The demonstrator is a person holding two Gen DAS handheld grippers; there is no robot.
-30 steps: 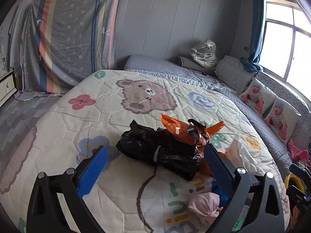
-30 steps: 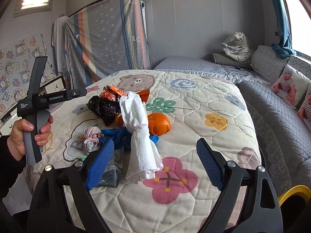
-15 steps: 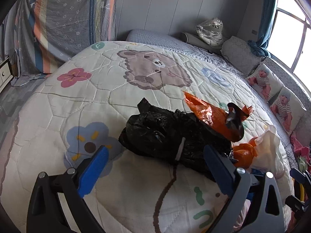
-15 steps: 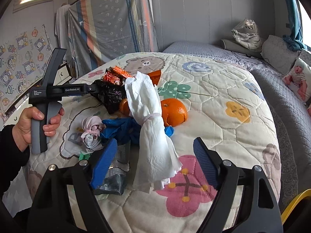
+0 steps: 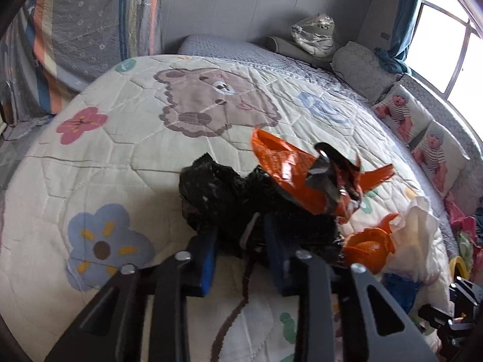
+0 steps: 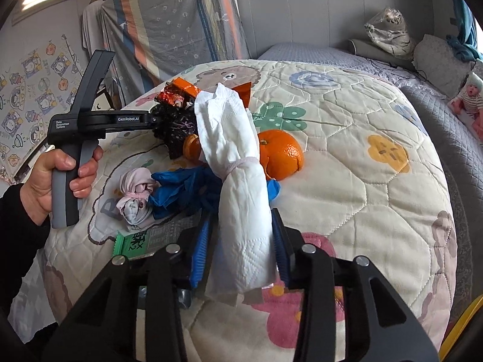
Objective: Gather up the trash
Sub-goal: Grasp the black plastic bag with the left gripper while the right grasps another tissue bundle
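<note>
A heap of trash lies on the quilted bed. My left gripper (image 5: 241, 253) is shut on a crumpled black plastic bag (image 5: 229, 199), with an orange foil wrapper (image 5: 289, 172) resting on top of the bag. My right gripper (image 6: 240, 241) is shut on a white tissue bundle (image 6: 238, 181) tied with a pink band. An orange (image 6: 280, 154) sits just behind the tissue. A blue glove (image 6: 181, 187), a small pink cloth knot (image 6: 135, 196) and a green-edged packet (image 6: 145, 241) lie to its left. The left gripper (image 6: 154, 119) also shows in the right wrist view.
The cartoon quilt (image 5: 120, 157) covers the bed. Grey cushions and baby-print pillows (image 5: 422, 138) line the right side. A striped sheet (image 6: 169, 30) hangs at the back. A yellow rim (image 6: 462, 325) shows at the lower right.
Both grippers moved forward onto the heap and closed: the left on the black bag, the right on the white tissue bundle.
</note>
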